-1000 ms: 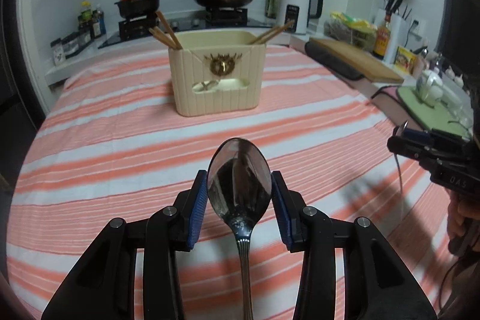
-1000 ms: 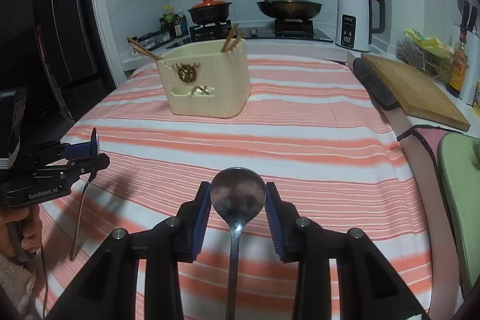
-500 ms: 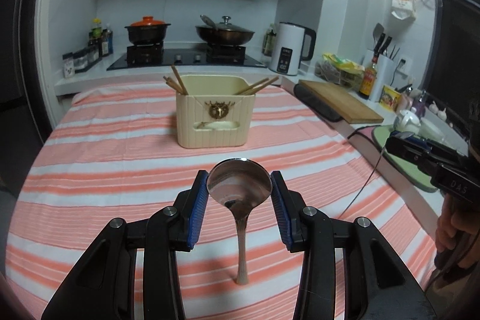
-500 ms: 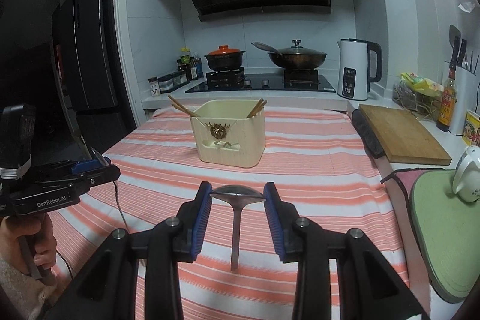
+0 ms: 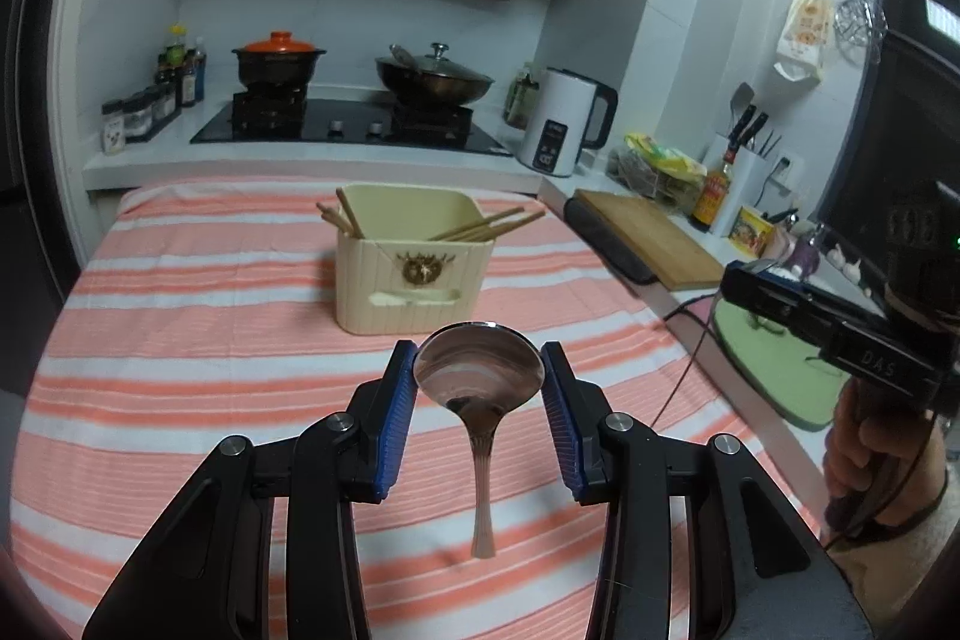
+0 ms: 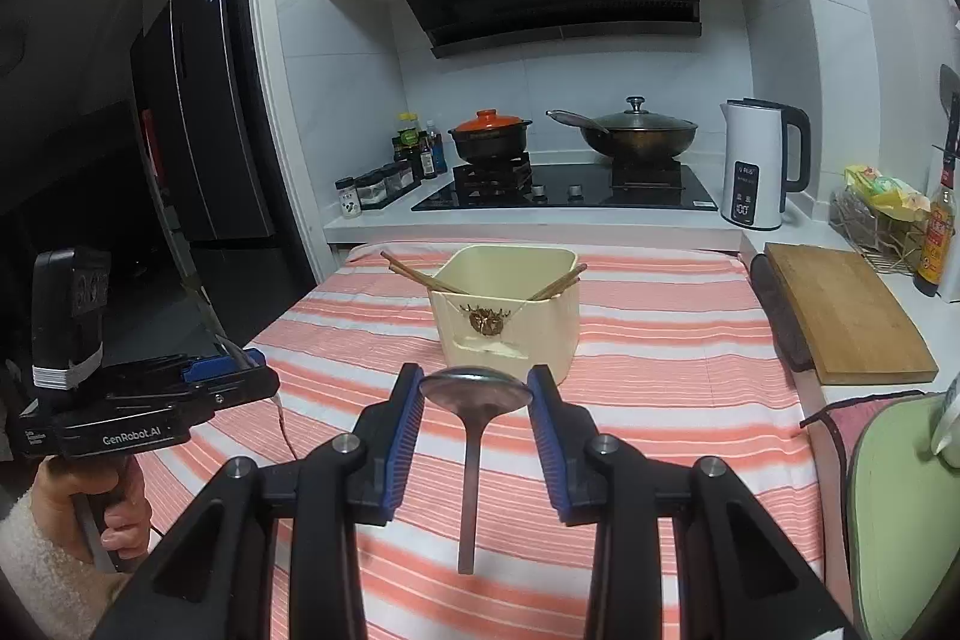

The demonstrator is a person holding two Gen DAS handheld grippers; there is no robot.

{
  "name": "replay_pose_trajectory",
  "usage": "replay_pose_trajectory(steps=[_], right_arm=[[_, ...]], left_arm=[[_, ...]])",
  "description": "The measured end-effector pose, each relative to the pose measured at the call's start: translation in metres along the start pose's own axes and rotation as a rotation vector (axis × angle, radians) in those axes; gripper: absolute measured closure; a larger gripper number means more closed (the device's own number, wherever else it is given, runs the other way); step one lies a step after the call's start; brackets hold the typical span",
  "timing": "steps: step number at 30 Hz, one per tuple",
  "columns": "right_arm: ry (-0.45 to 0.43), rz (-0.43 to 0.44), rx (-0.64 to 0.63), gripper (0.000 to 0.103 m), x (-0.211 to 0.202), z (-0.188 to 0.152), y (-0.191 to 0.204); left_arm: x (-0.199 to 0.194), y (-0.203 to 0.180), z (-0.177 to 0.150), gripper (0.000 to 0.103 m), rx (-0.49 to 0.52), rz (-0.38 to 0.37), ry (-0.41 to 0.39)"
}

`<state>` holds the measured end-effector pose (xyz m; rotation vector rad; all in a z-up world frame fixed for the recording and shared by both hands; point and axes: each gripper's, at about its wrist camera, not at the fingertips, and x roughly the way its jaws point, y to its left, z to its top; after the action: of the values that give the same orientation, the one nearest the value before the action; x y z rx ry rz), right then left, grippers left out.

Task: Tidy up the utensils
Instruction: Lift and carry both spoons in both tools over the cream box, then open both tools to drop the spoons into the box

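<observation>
My left gripper (image 5: 479, 388) is shut on the bowl of a steel spoon (image 5: 480, 376), whose handle hangs down above the striped cloth. My right gripper (image 6: 475, 396) is likewise shut on the bowl of a second steel spoon (image 6: 474, 394), handle hanging below. Ahead of both, on the cloth, stands a cream utensil holder (image 5: 414, 259) (image 6: 507, 307) with several wooden chopsticks (image 5: 489, 226) leaning out of it. The right gripper shows at the right edge of the left wrist view (image 5: 840, 322), the left gripper at the left edge of the right wrist view (image 6: 150, 400).
An orange-and-white striped tablecloth (image 5: 180, 340) covers the table. A wooden cutting board (image 6: 840, 316) and a dark roll lie along the right side. Behind are a stove with a pot (image 5: 279, 61) and a wok, a white kettle (image 6: 759, 178), bottles and jars. A green mat (image 5: 774, 364) sits at right.
Both grippers have risen with their spoons, lifting them off the cloth so the handles now hang free. The holder looks farther below and more of the kitchen wall shows.
</observation>
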<state>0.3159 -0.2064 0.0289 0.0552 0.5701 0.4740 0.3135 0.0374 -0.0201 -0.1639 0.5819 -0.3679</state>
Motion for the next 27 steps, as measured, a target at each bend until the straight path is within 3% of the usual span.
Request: replay_pose_trajectory(steps=[6,12,16,21,27], right_arm=[[-0.007,0.035,0.015,0.067,0.031,0.048,-0.010],[-0.063,0.012,0.022,0.067,0.071,0.114,-0.019],[-0.118,-0.021,0.029,0.067,0.106,0.148,-0.026],[-0.116,-0.045,0.039,0.067,0.154,0.153,-0.036],[0.026,-0.029,0.062,0.067,0.211,0.119,-0.045]], left_arm=[[-0.002,0.010,0.069,0.061,-0.016,-0.039,-0.061],[0.014,0.011,0.150,0.061,0.020,0.009,-0.187],[0.046,0.016,0.183,0.061,0.022,0.049,-0.256],[0.105,0.034,0.185,0.061,0.007,0.094,-0.231],[0.163,0.064,0.155,0.061,-0.048,0.121,-0.092]])
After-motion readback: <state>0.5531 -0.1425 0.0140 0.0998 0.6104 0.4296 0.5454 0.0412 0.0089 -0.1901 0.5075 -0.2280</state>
